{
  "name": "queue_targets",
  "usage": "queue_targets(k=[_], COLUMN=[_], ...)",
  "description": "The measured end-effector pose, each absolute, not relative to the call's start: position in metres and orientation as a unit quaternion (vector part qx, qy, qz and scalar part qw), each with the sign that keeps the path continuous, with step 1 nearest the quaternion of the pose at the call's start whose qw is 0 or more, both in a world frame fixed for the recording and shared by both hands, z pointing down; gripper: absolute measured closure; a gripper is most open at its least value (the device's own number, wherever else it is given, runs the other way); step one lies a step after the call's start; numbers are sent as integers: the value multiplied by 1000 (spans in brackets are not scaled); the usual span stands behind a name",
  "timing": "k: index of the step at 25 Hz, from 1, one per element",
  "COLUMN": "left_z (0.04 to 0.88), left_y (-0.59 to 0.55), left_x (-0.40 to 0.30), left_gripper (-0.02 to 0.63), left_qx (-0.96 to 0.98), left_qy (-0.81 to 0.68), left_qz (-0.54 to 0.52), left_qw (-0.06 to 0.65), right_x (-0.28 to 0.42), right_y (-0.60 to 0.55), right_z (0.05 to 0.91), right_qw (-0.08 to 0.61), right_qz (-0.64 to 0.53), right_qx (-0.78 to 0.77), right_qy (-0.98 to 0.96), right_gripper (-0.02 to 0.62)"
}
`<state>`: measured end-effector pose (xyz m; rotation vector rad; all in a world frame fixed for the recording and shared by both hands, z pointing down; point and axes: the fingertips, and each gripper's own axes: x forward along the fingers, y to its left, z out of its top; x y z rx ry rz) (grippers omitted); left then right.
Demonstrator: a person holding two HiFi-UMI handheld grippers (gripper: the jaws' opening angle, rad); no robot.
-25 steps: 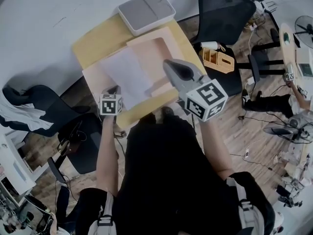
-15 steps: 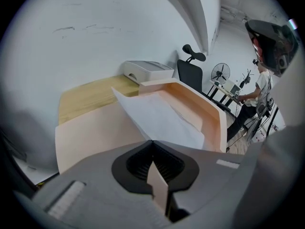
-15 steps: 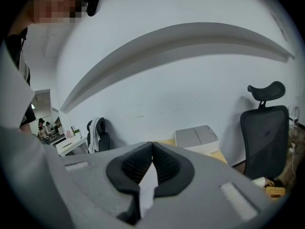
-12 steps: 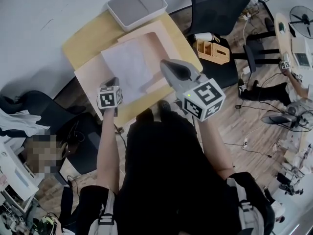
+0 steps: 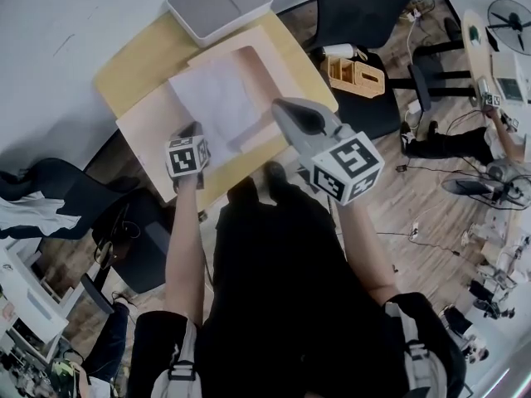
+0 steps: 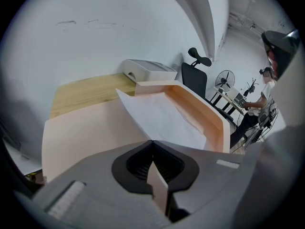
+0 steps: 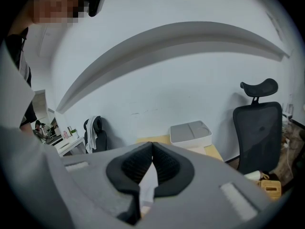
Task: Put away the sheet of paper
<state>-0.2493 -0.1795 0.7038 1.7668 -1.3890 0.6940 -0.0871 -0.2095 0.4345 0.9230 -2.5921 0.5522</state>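
The sheet of paper (image 5: 217, 98) lay in the open peach folder (image 5: 149, 131) at the tabletop's (image 5: 141, 60) middle, its near right edge pinched in the right gripper's (image 5: 280, 108) closed jaws. The left gripper's (image 5: 192, 129) jaws clamped the folder's near edge. A grey box (image 5: 217, 2) sat at the far corner.

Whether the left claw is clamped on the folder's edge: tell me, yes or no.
Yes: in the left gripper view the left claw is closed on the near edge of the peach folder.

Left gripper (image 6: 152, 144), right gripper (image 7: 152, 147): two. One paper sheet (image 5: 217, 98), one pink folder (image 5: 153, 131), one grey box (image 5: 220, 2).
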Motion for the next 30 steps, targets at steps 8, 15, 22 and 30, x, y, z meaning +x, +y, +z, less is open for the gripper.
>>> queue_targets(k=[8,15,22,30], left_z=[706,709,718,724], left_y=[-195,-210,-218,-219], left_x=[-225,-206,-191,-169], left_gripper=[597,597,597,597], left_qx=[688,683,686,700], left_qy=[-554,-558,-543,-518], left_qz=[251,233,225,235], left_qw=[395,410,428,432], right_x=[-77,-65,-59,-48], right_y=[-205,-206,-206,-205], right_z=[439,440,442,439], right_qw=[170,171,169,165], right_qz=[199,203,206,209], right_qx=[330,336,339,345], right_qy=[-907,-904,-902,-900], right_gripper=[592,592,592,592])
